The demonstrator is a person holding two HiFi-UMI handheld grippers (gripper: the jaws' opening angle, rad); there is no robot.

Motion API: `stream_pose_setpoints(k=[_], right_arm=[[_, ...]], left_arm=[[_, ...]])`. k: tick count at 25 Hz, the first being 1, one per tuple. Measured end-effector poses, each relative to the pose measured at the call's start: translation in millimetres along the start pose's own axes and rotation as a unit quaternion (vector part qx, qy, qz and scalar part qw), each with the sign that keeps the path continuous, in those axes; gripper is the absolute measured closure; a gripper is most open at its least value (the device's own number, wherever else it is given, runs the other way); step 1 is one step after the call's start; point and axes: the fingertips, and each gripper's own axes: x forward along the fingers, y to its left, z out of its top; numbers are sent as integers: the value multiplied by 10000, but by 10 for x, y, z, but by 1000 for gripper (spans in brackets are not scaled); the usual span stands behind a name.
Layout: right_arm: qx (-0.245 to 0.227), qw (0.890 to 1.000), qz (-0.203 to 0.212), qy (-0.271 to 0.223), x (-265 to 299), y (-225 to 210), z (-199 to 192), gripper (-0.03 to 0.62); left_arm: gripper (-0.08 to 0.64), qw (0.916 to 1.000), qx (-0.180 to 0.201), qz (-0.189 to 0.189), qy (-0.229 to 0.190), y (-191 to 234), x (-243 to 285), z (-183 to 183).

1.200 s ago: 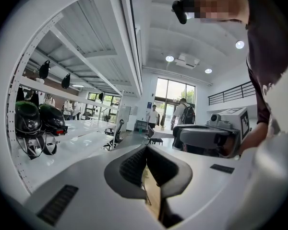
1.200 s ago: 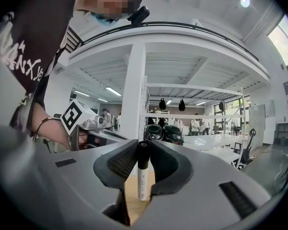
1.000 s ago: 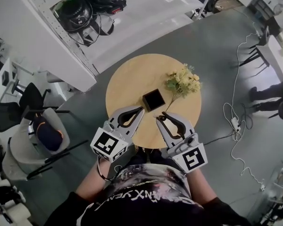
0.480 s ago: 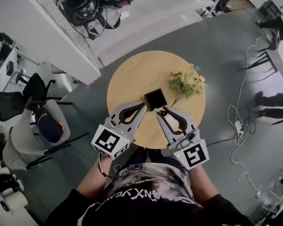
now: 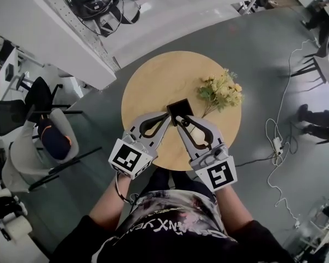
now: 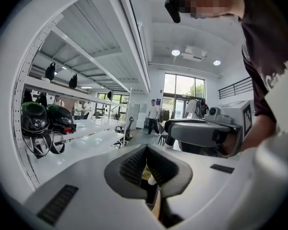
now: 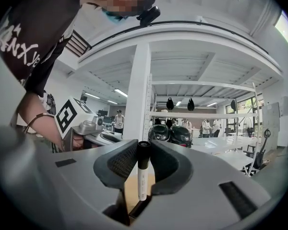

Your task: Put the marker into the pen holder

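Head view first: the round wooden desk carries the black pen holder near its middle, with a bunch of yellow flowers just beside it. Both tools point at the holder from the near edge.

Right gripper view shows who has the marker. The right gripper is pinching the marker, black cap up at the jaw tips, white barrel hanging down toward the holder's dark mouth. The left gripper has its jaws pressed together on nothing and sits just beside the holder's near-left corner.

So the step in hand looks like the drop-in itself. To do it well, the person wants the barrel's lower end centred over the opening, not over the rim. The marker should be close to upright so it slides in rather than catching a wall. It should go down until the end is clearly inside before the jaws ease apart, because letting go early risks a bounce off the edge. The holder looks light, so a sideways nudge could slide it, and the left gripper is well placed to steady it. With the flowers on the holder's right, the near side looks like the cleanest way in.
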Motion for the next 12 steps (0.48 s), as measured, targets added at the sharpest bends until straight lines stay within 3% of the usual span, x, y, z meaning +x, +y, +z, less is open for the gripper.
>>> stream_pose_setpoints(k=[12], right_arm=[[59, 9997, -99, 237, 160, -75, -620, 509]], left_arm=[[540, 9998, -164, 74, 103, 171, 204, -433]])
